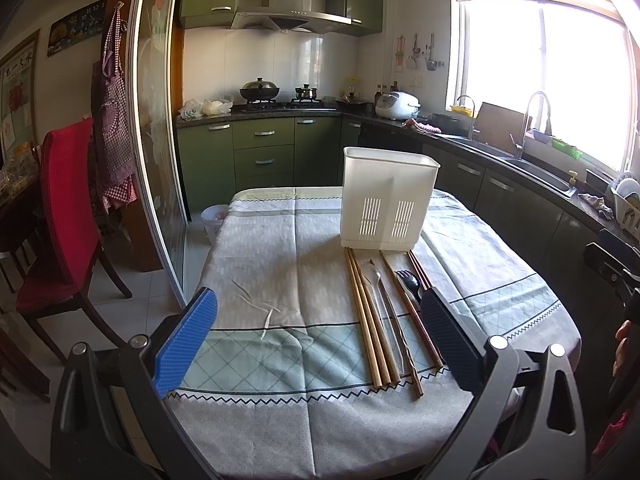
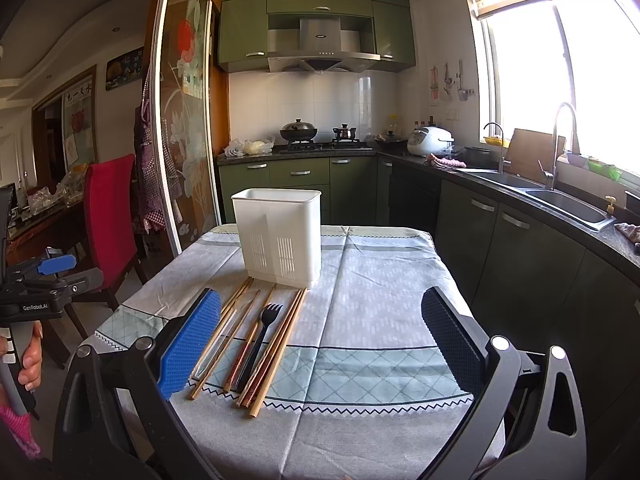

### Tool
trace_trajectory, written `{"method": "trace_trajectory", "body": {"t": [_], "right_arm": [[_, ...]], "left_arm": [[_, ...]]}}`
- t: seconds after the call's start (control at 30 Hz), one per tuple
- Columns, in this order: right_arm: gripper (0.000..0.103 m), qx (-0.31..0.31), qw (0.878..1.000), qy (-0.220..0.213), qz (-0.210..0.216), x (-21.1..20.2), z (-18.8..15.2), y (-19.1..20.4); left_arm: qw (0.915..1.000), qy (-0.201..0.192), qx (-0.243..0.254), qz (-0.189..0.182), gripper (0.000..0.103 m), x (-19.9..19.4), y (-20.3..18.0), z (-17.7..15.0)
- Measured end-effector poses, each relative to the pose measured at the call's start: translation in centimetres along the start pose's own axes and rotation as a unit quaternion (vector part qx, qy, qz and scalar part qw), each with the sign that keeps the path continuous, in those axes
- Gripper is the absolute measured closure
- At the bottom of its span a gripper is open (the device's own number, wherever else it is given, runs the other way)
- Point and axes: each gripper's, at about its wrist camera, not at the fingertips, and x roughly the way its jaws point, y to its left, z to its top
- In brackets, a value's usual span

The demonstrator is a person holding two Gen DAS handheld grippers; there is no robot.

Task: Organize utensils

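Note:
A white slotted utensil holder [image 1: 388, 198] [image 2: 279, 234] stands upright on the table. In front of it lie several wooden chopsticks [image 1: 370, 320] [image 2: 280, 344], a clear plastic spoon [image 1: 378, 300] [image 2: 224, 336] and a black plastic fork [image 1: 408, 280] [image 2: 260, 336], side by side. My left gripper [image 1: 318, 320] is open and empty, above the table's near edge, with the utensils by its right finger. My right gripper [image 2: 320, 328] is open and empty, with the utensils by its left finger. The left gripper also shows at the left edge of the right wrist view [image 2: 48, 276].
The table has a grey-green patterned cloth [image 1: 280, 264] [image 2: 380, 280]. A red chair [image 1: 64, 216] [image 2: 110, 216] stands to the left by a sliding glass door [image 1: 160, 140]. A kitchen counter with sinks [image 1: 520, 168] [image 2: 560, 200] runs along the right.

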Motion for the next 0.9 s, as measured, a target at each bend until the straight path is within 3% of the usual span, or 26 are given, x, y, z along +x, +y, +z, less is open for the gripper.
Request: {"method": "trace_trajectory", "body": {"t": [0.43, 0.7, 0.77, 0.9], "right_arm": [[0.004, 0.001, 1.000, 0.006, -0.004, 0.4, -0.3, -0.1], [0.004, 0.011, 0.998, 0.049, -0.045, 2.3, -0.4, -1.2], [0.004, 0.002, 0.997, 0.052, -0.056, 2.8, -0.4, -1.3], [0.004, -0.019, 0.995, 0.065, -0.067, 4.1, -0.3, -1.4]], "left_arm": [[1.0000, 0.010, 0.000, 0.000, 0.006, 0.3, -0.1, 0.1], [0.9995, 0.031, -0.004, -0.001, 0.006, 1.3, -0.3, 0.3], [0.9991, 0.042, 0.002, 0.001, 0.006, 1.9, -0.5, 0.6], [0.9950, 0.100, 0.001, -0.011, 0.006, 4.9, -0.8, 1.7]]}}
